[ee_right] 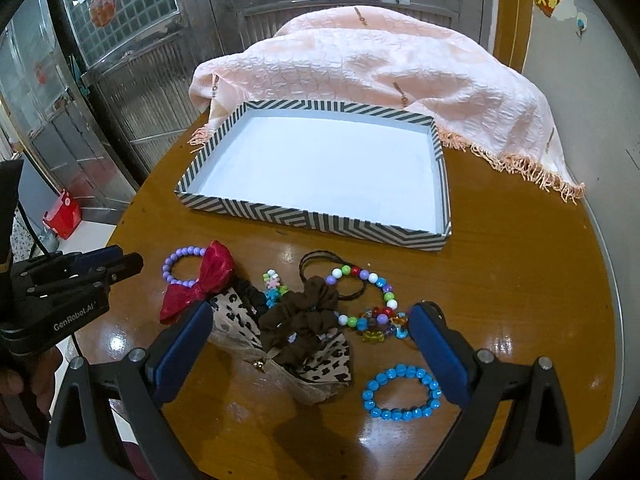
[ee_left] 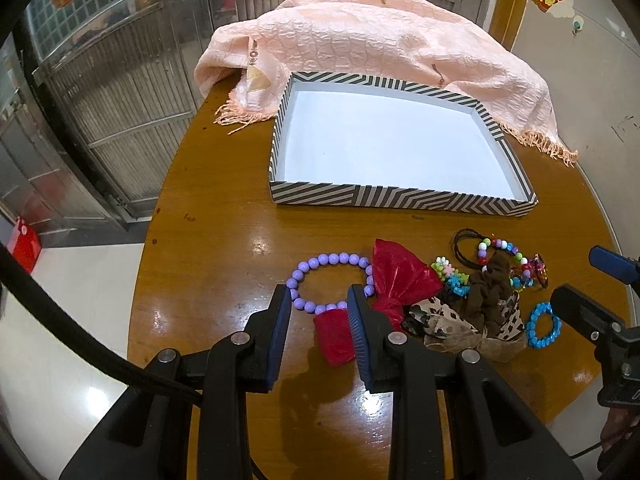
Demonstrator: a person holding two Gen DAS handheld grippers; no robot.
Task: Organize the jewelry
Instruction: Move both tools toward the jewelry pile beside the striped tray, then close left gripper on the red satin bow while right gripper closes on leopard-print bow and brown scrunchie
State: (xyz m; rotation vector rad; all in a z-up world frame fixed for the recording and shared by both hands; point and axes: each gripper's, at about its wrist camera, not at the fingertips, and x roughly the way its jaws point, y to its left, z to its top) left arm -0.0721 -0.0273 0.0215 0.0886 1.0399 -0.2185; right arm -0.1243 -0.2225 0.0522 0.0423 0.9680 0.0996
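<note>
Where scrunchie (ee_right: 298, 318) overlaps, bow (ee_right: 320, 364) half-hidden.

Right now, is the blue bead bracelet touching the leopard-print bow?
Apart. The right wrist view shows it: bare brown table is visible between the blue bead bracelet and the edge of the leopard-print bow, with no bead reaching the fabric.

One striped tray (ee_right: 320, 220) toward the table's (ee_right: 520, 280) far edge, one pink fringed cloth (ee_right: 380, 68) behind it. Near edge pile: four bead bracelets, namely one purple (ee_left: 320, 262), one blue (ee_right: 402, 393), one multicolour round-bead (ee_right: 370, 280), one clear coloured chunky (ee_right: 380, 322). One red bow (ee_right: 212, 280), one leopard-print bow (ee_right: 320, 364), one brown scrunchie (ee_right: 304, 316), one black elastic hair tie (ee_right: 316, 260), one small pastel-bead piece (ee_right: 274, 286). Two grippers: left (ee_left: 320, 308), right (ee_right: 312, 332).
</note>
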